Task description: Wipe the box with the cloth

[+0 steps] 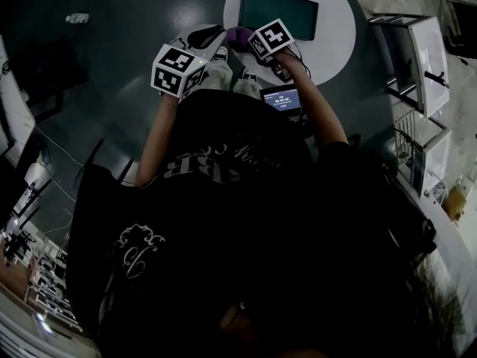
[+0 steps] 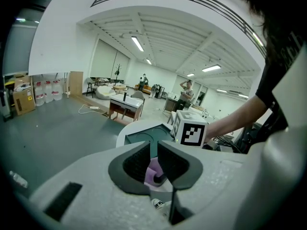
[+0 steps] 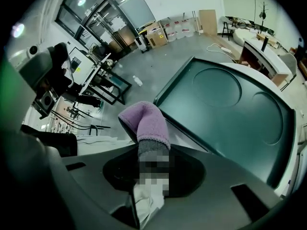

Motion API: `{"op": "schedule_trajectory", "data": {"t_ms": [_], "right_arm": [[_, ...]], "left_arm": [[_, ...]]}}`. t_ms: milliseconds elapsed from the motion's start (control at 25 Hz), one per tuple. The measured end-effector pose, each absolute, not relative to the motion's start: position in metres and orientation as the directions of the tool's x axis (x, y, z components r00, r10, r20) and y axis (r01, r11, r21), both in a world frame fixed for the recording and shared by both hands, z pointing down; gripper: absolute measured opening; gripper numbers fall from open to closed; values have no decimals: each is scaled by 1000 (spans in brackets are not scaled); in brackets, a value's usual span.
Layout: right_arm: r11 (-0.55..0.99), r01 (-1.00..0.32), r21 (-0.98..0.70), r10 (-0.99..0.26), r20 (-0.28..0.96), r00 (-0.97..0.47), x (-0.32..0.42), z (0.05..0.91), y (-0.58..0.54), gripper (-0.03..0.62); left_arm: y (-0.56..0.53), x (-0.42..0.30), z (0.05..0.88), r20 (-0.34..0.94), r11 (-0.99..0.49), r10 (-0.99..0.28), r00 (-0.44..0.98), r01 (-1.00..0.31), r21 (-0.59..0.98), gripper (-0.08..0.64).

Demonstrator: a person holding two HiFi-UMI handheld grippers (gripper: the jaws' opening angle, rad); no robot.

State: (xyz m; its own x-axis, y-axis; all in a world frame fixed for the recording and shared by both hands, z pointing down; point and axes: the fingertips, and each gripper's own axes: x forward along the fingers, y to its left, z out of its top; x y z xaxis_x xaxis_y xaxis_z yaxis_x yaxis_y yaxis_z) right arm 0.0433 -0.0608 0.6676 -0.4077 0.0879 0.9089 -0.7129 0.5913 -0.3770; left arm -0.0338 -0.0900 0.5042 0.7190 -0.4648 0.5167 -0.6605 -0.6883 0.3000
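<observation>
Cloth [image 3: 144, 121]: purple and fleecy, with a grey band at its base. It stands up out of the right tongs [image 3: 152, 164], which are clamped on it. In the head view the cloth [image 1: 238, 36] lies between the two grippers at the near edge of the round white surface [image 1: 335, 43], just beside the box [image 1: 277, 12]. Box [image 3: 225, 104]: dark green, shallow and rectangular, with two round recesses in its floor and a raised rim, lying flat on the surface. Left tongs [image 2: 154, 159]: a narrow slit apart and holding nothing, with the cloth [image 2: 152, 172] visible beyond the slit.
</observation>
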Motion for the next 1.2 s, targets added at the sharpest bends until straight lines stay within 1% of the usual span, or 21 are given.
{"op": "schedule_trajectory", "data": {"t_ms": [400, 680, 920, 1080, 1200], "right_arm": [[487, -802, -345, 71, 931, -357, 117, 671, -59, 101], [425, -831, -359, 56, 927, -371, 150, 664, -49, 101], [388, -870, -303, 33, 948, -316, 181, 665, -40, 101], [319, -908, -273, -8, 957, -290, 210, 661, -43, 101], [299, -920, -254, -18, 962, -271, 232, 658, -41, 101]], "left_arm": [[-94, -16, 505, 508, -724, -426, 749, -619, 304, 57], [-98, 9, 504, 502, -773, -367, 783, -557, 304, 57], [-100, 27, 501, 494, -809, -323, 807, -506, 298, 57], [-99, 40, 500, 491, -827, -297, 819, -478, 298, 57], [-98, 49, 500, 490, -838, -280, 826, -459, 296, 57]]}}
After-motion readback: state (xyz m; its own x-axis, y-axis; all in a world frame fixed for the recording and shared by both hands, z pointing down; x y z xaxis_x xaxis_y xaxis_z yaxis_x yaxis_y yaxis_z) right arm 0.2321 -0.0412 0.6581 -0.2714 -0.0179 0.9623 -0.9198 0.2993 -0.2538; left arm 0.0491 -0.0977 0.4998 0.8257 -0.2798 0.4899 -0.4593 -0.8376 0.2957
